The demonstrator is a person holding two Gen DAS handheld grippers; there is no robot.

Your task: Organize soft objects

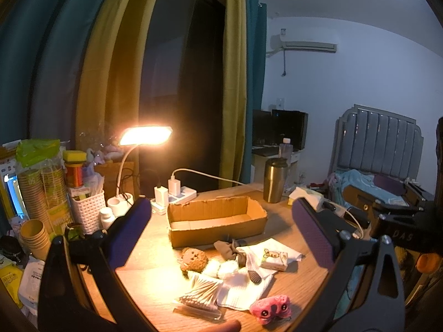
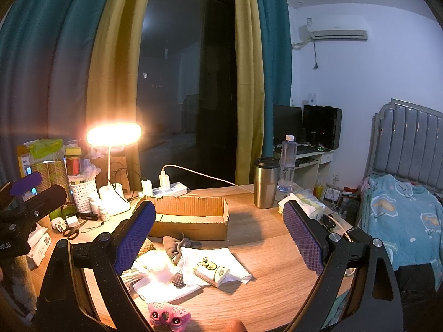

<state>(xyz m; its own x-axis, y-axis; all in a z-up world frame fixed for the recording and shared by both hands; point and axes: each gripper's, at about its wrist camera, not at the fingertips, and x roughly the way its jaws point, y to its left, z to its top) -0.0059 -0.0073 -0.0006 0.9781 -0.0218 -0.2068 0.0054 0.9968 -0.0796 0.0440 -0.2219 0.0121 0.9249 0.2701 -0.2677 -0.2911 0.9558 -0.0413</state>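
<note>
On the wooden bench, from the left: stacked paper cups, a white woven plastic basket, a lit white desk lamp, then the open brown cardboard box, unfilled. Before it lie a brown plush toy, a bag of cotton swabs, white cloths and a pink plush toy. A steel tumbler stands behind, right. The left claw and the right claw both hang spread wide, holding nothing

On the tabletop, the cardboard box lay centrally. Soft items clustered at its 6 o'clock; the plush toy lay nearest. The tumbler stood at 2 o'clock, the lamp at 10 o'clock.
</note>
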